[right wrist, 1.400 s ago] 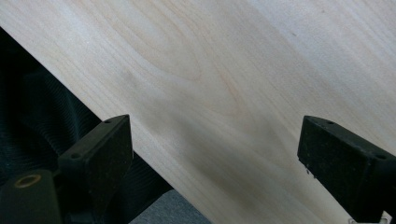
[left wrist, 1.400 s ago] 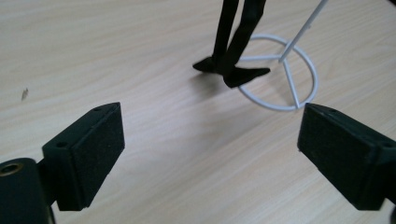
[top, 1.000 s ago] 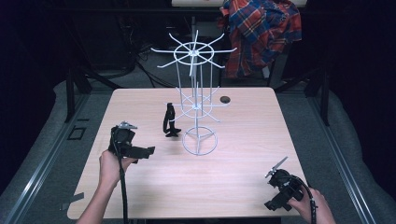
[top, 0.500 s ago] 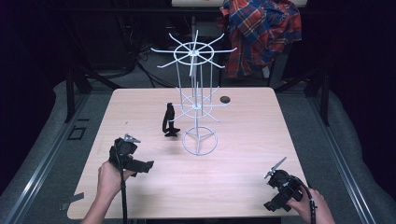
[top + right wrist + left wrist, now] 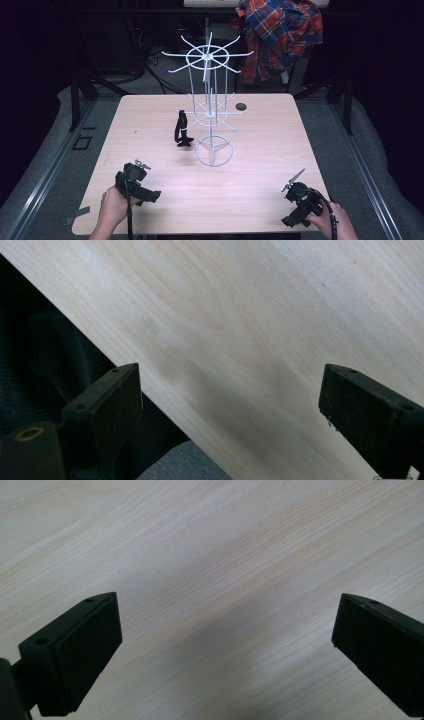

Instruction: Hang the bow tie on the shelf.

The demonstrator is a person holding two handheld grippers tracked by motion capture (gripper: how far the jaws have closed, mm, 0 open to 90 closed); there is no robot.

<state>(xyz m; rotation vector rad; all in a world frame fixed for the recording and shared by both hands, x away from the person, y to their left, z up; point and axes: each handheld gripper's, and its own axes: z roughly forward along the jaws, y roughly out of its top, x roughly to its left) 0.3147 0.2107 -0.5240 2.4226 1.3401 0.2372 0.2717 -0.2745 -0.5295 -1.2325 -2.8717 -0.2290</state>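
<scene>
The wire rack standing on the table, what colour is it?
White; the wire rack shows best in the high view.

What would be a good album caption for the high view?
Two hand-held grippers, left and right, rest near the table's front edge, before a white wire rack.

Bench: pale wood-grain surface, smooth and matt. Wire rack: thin white-coated metal wire with a slight sheen; black clip beside it looks like matt plastic. Fingers of both grippers: matt black plastic; shirt behind: soft checked cloth.
</scene>
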